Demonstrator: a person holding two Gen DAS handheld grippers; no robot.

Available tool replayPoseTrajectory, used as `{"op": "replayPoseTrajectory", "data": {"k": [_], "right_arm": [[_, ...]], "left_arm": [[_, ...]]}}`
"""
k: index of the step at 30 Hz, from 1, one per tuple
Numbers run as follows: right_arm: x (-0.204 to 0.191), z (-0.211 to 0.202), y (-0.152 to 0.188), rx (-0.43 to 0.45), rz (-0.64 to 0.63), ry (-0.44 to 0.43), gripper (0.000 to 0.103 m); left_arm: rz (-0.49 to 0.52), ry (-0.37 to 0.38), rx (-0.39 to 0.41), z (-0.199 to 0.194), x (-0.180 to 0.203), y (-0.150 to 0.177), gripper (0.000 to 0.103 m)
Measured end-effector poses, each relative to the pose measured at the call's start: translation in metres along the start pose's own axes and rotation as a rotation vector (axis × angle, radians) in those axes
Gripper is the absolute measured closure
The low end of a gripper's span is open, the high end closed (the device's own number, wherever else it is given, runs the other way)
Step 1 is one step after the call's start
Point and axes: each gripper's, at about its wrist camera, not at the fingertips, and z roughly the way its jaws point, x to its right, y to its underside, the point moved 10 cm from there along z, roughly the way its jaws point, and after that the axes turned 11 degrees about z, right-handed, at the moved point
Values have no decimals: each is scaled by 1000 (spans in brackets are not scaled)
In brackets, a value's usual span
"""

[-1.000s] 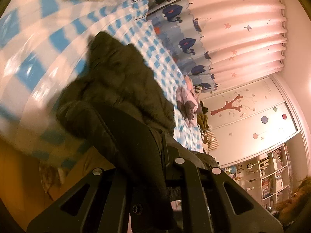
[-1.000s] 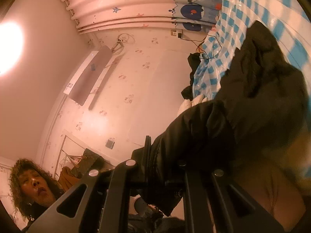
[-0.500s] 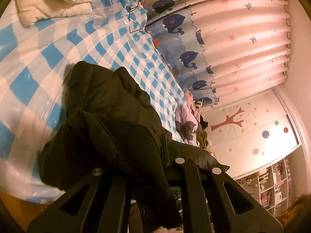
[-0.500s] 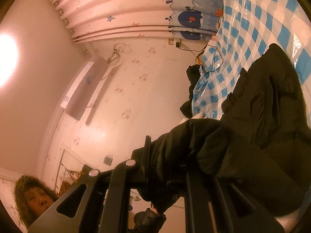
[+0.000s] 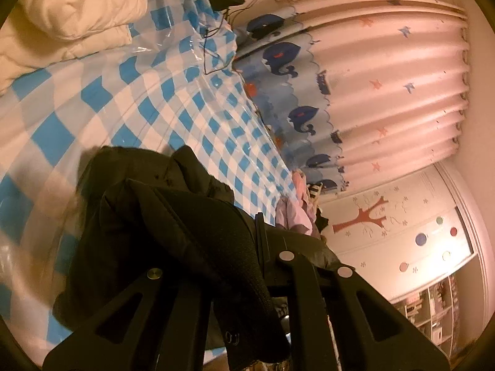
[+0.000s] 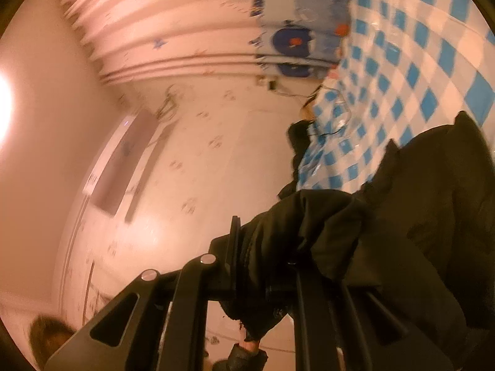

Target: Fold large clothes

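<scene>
Both tongs were clamped on the bulky black padded jacket point(image 5: 161, 216): the left gripper point(image 5: 263, 247) had its jaws pinched together on a thick fold of it, and the right gripper point(image 6: 263, 262) likewise bit down on a bunched edge. By my judgement the step in hand was carrying the lifted edge across the garment to lay one half over the other. Next it called for both grips to hold while the fold was brought down level onto the cloth, then let go together so the layers did not slide.

From each pair of jaws the jacket draped forward and down, its far part lying on the blue-and-white checked glossy bedspread point(image 5: 154, 102). Beyond it sat a folded cream quilt point(image 5: 71, 21) and the pink star-and-whale curtain point(image 5: 371, 92). Motion blur in the right wrist view left the exact seam gripped unclear.
</scene>
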Motion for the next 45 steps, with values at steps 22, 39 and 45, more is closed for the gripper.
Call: {"op": "replayPoseTrajectory", "data": {"k": [22,39,45], "right_arm": [[78,34,-89,101,113,181,89],[151,39,-141,167,251,218,27],[110,48,-118,133,-12,387,18]], "left_arm": [[-113,-86,13,79,-61,-50,97],[-343,-49,-6,146,-132,-66,46],[-290,122,109,121,-83,-93,21]]}}
